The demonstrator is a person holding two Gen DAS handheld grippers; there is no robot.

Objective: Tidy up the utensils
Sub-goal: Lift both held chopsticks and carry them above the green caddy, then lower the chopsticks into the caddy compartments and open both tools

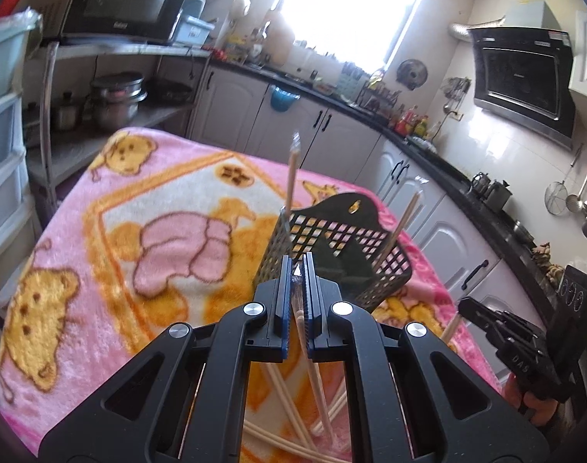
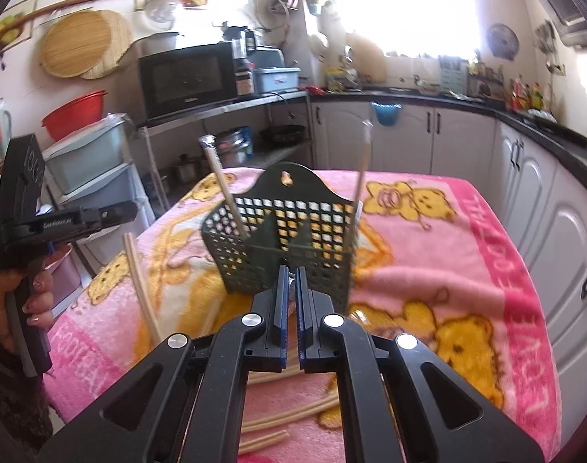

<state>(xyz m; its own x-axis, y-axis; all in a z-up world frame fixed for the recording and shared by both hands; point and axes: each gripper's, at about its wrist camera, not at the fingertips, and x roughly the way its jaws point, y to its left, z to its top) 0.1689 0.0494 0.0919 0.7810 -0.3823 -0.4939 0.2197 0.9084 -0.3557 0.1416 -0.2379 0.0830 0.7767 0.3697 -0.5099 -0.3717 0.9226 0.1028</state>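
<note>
**Both grippers clamped on wrapped chopsticks in front of the black holder**

In the left wrist view, the pink cartoon blanket (image 1: pixel 112 231) covers the table from 9 o'clock across the middle. The left gripper (image 1: pixel 298 270) fills 6 o'clock, its blue-padded jaws drawn almost together on a wrapped chopstick pair (image 1: pixel 312 366), whose plastic tip pokes up between the pads while the stick runs down under the tool. Loose chopsticks (image 1: pixel 281 401) lie crossed on the blanket beneath it. Just past the fingertips, at about 1 o'clock from them, stands the black perforated utensil holder (image 1: pixel 332 254), upright, with one wrapped chopstick pair (image 1: pixel 292 177) standing at its left end and another (image 1: pixel 399 227) leaning out at its right. At 4 o'clock the right gripper (image 1: pixel 486 320) shows from the side.

In the right wrist view, a hand (image 2: pixel 19 301) at 9 o'clock grips the left tool's handle. The right gripper's jaws at 6 o'clock are nearly closed on a crinkled wrapper end (image 2: pixel 291 279). The holder sits at 12 o'clock from the fingertips.
</note>
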